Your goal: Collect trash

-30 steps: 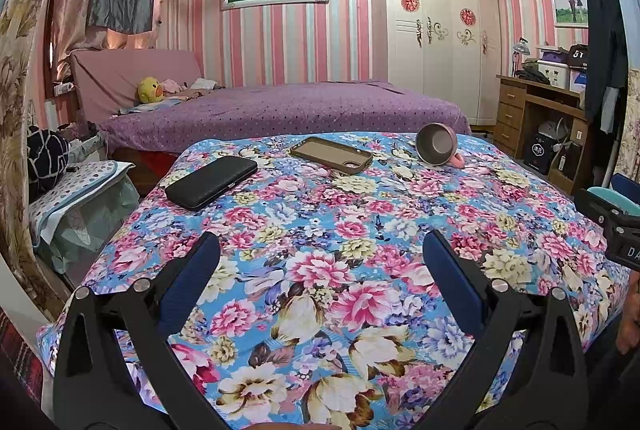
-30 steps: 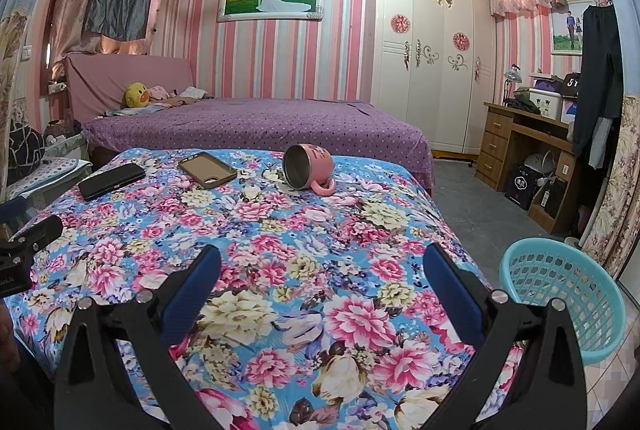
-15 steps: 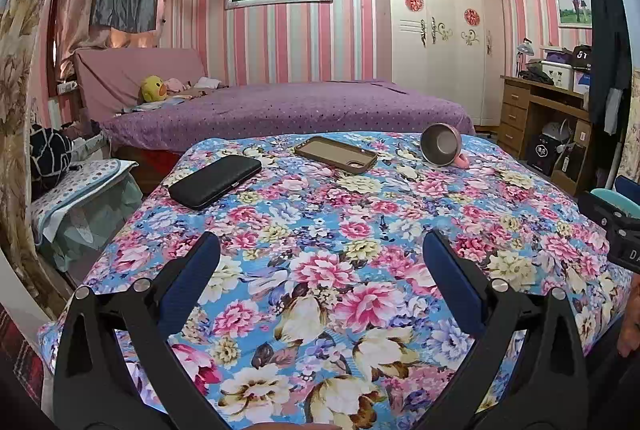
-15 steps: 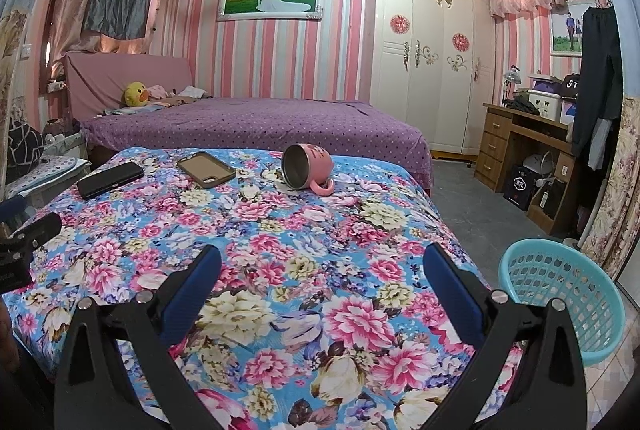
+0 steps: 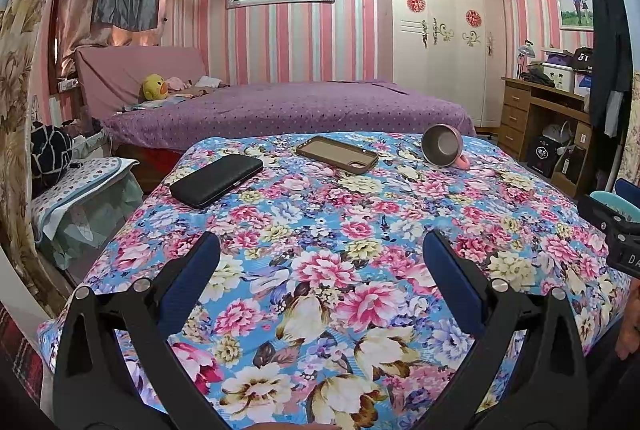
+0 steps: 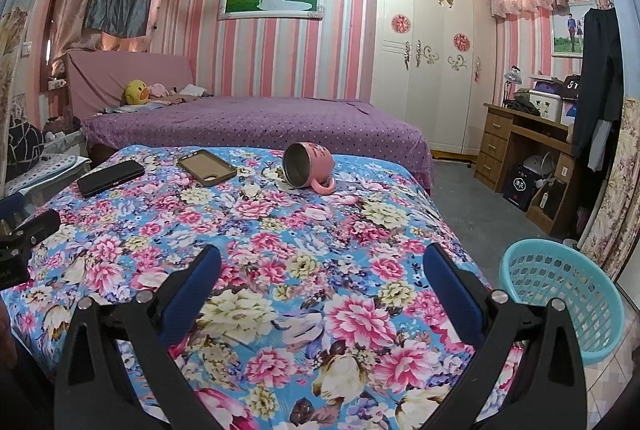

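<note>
**Both grippers spread wide above the floral bedspread**

We hold the left gripper [image 5: 320, 258] and the right gripper [image 6: 320, 270] released, jaws wide apart and gripping nothing, above the floral bedspread [image 6: 280, 250]. From the right wrist view, a pink mug [image 6: 307, 164] lies tipped on its side at 12 o'clock, a brown phone case [image 6: 207, 167] at 11, a black case [image 6: 110, 177] at 10. The turquoise laundry basket [image 6: 568, 294] stands on the floor at 3 o'clock, just beside the bed.
</note>
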Available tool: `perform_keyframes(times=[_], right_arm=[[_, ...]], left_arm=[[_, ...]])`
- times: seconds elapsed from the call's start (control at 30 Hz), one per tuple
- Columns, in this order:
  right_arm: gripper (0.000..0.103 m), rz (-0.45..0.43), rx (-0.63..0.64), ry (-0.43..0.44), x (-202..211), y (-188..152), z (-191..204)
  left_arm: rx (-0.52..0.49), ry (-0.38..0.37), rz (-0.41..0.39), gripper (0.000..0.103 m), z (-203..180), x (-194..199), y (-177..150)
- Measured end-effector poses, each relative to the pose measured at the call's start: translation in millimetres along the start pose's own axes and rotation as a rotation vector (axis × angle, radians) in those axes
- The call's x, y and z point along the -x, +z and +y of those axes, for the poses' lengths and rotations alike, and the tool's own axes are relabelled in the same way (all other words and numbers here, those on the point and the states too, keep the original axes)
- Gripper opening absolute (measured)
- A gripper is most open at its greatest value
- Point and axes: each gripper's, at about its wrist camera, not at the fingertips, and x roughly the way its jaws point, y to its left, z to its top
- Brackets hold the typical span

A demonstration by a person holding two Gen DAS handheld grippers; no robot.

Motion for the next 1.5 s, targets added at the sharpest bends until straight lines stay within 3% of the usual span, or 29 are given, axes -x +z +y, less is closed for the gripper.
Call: perform_keyframes(times=[1.5], right_arm=[[0.099,0.004,-0.018,0.006,2.8,1.1,-4.0]], left_arm=[[0.010,-0.003,0.005,0.098,-2.3,0.2,1.0]])
